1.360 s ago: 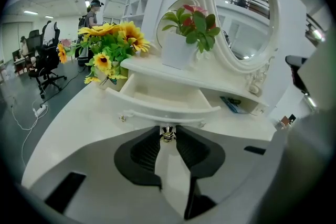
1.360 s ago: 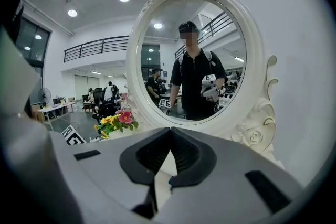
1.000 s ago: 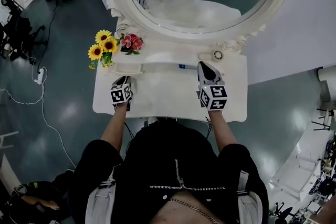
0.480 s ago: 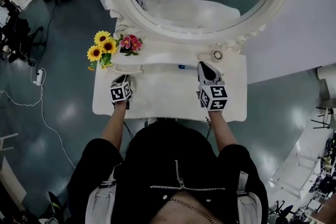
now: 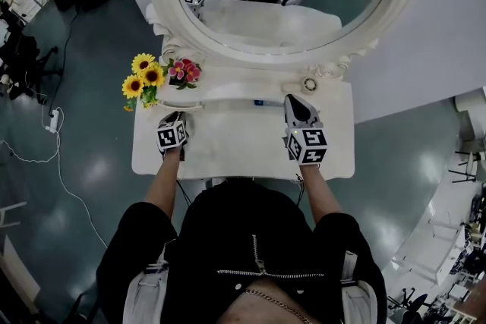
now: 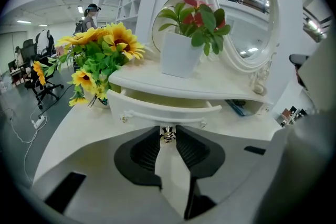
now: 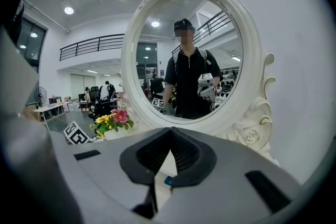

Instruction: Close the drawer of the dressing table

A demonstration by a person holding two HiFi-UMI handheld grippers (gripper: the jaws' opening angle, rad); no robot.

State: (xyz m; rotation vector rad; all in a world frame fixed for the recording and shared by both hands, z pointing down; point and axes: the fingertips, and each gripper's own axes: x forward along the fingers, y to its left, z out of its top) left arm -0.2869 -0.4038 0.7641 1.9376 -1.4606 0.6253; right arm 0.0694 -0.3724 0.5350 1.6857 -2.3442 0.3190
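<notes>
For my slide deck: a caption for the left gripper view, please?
Left tool grips the knob of the partly open drawer, sunflowers beside it.

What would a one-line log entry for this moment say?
left gripper: shut on small silver metal knob | cream-white drawer: partly open | right gripper: shut, empty

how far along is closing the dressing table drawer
Done: the left gripper has its jaws closed on the drawer knob. In hand: the drawer stands partly open, with its inside showing under the shelf. Left: push it fully in, then let go of the knob. The right gripper is shut, empty, and takes no part.
</notes>
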